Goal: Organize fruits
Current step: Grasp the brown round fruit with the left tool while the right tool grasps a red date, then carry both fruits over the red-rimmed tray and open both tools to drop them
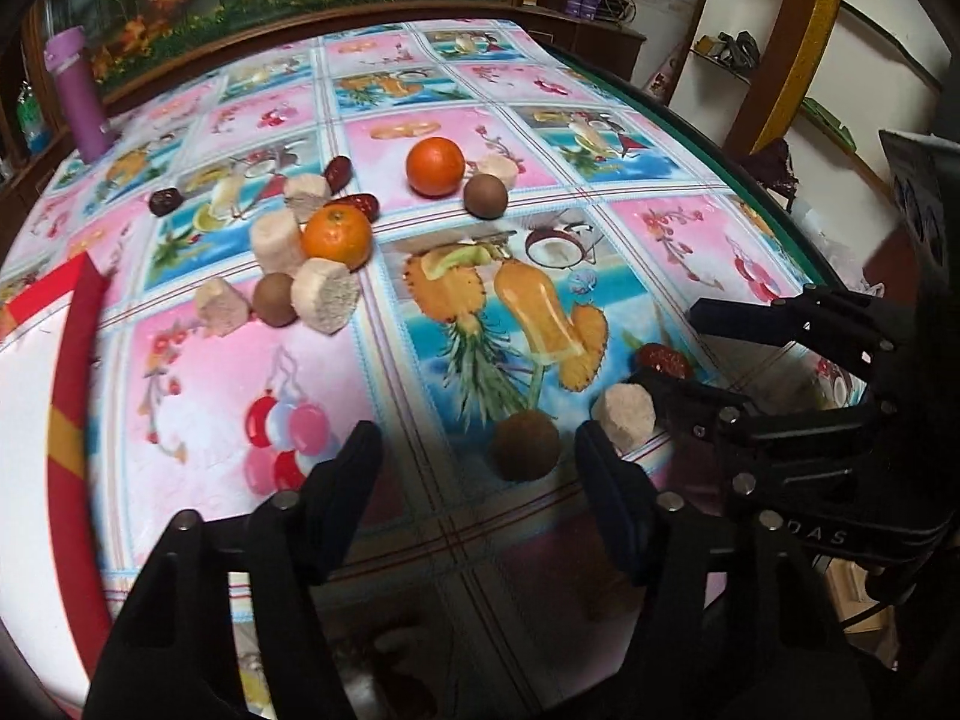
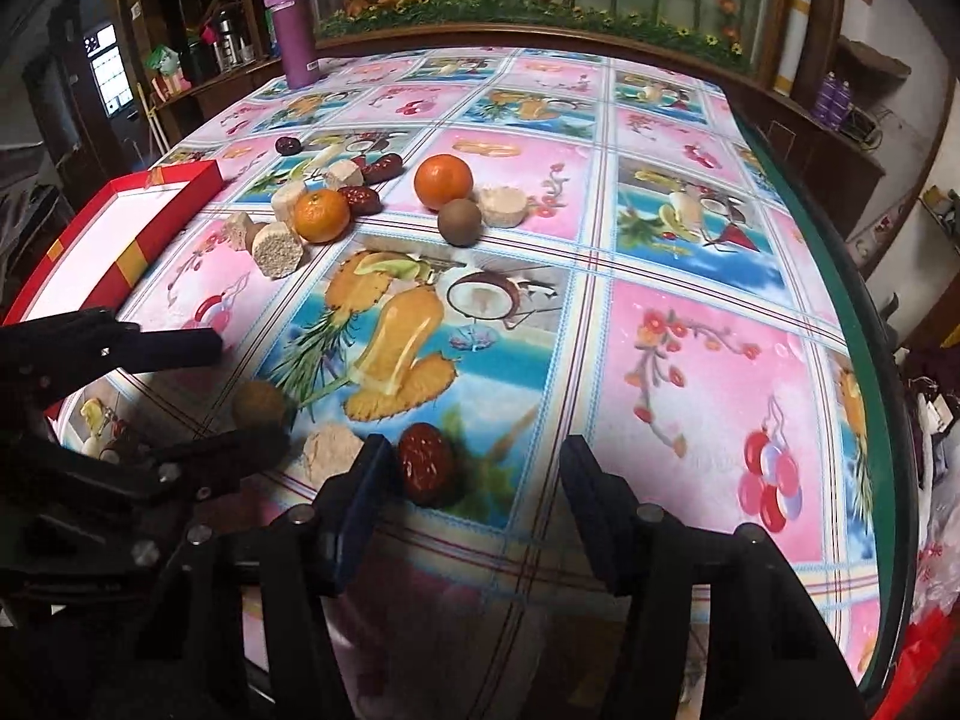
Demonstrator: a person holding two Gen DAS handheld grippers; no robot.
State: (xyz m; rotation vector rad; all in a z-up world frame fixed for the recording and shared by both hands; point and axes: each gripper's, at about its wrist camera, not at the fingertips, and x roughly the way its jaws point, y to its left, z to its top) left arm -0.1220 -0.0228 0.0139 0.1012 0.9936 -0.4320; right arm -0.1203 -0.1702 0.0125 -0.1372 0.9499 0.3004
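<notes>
1. Counted from the left: one red box at the table's left edge, one purple bottle at its far left corner, six pale chunks, three kiwis, four dates and two oranges.
2. Most of the fruit clusters mid-table; one kiwi, one chunk and one date lie in a row towards the near edge.
3. The left tongs stand released, the near kiwi between the fingers, closer to the right one and not squeezed.
4. The right tongs are also released; the near date sits between the fingers, against the left one, well clear of the right.
5. The near chunk lies between the two tongs.
6. The kiwis are round, brown and matt; the dates are oval, glossy and wrinkled; the chunks are short, grainy cylinders; the oranges are smooth. A glossy fruit-print cloth covers the table.
</notes>
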